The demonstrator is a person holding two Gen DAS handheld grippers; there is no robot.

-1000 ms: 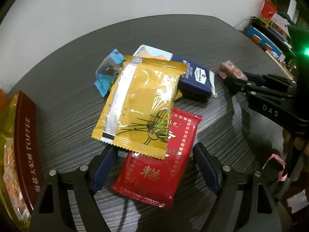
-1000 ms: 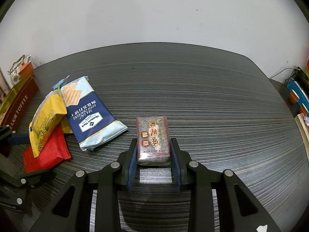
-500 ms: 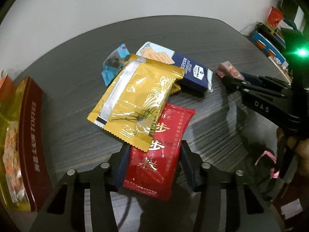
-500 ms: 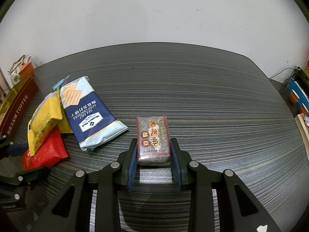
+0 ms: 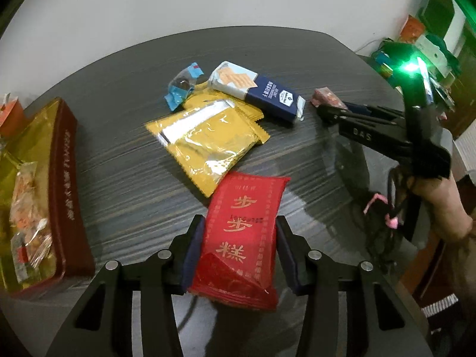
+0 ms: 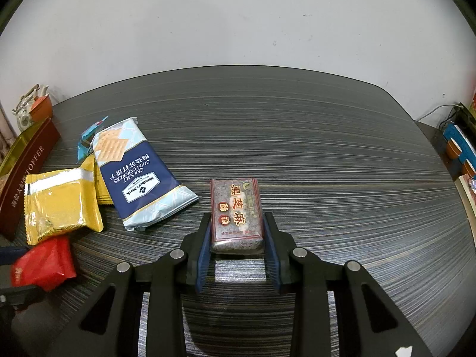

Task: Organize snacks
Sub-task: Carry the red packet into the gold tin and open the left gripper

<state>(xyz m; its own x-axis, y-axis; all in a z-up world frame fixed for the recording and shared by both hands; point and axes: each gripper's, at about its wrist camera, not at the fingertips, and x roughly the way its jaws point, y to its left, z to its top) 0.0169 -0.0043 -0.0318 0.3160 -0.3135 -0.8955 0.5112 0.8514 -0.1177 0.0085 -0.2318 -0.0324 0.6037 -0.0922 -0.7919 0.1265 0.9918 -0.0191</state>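
A red snack packet with gold characters sits between the closing jaws of my left gripper; the pads press its sides, and it hangs clear of the yellow packet. The right wrist view shows the same red packet at the lower left. My right gripper is shut on a dark sesame cake block that rests on the table. A navy cracker pack and a small blue candy lie behind the yellow packet.
A maroon toffee tin holding wrapped sweets stands at the table's left edge. A person's hand holds the right gripper at the right. Shelves with boxes stand beyond the dark striped table's right edge.
My left gripper's jaws closed on the red packet and drew it out from under the yellow packet, toward the camera and slightly up. The right gripper and sesame block stayed still.
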